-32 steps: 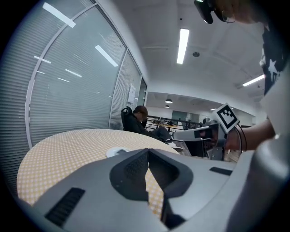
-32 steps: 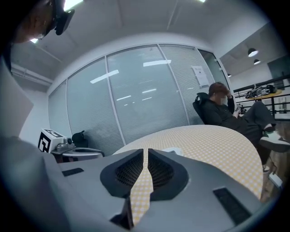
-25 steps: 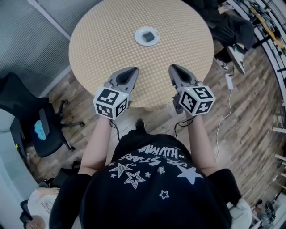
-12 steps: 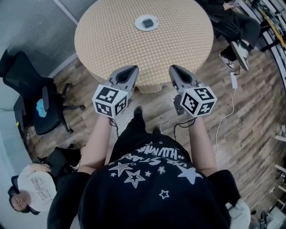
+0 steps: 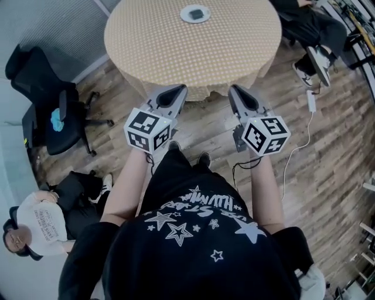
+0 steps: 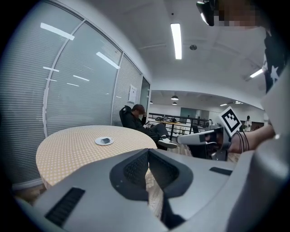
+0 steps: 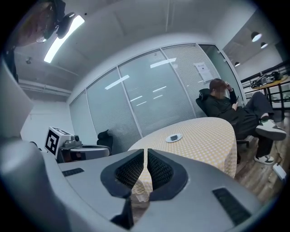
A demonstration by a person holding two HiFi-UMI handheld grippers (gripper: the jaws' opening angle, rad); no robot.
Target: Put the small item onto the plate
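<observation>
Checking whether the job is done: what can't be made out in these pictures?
- Dark item on the plate: too small in all three views to identify.
- Table: far rim cut off by the head view's top edge; its legs hidden by the hanging cloth.
</observation>
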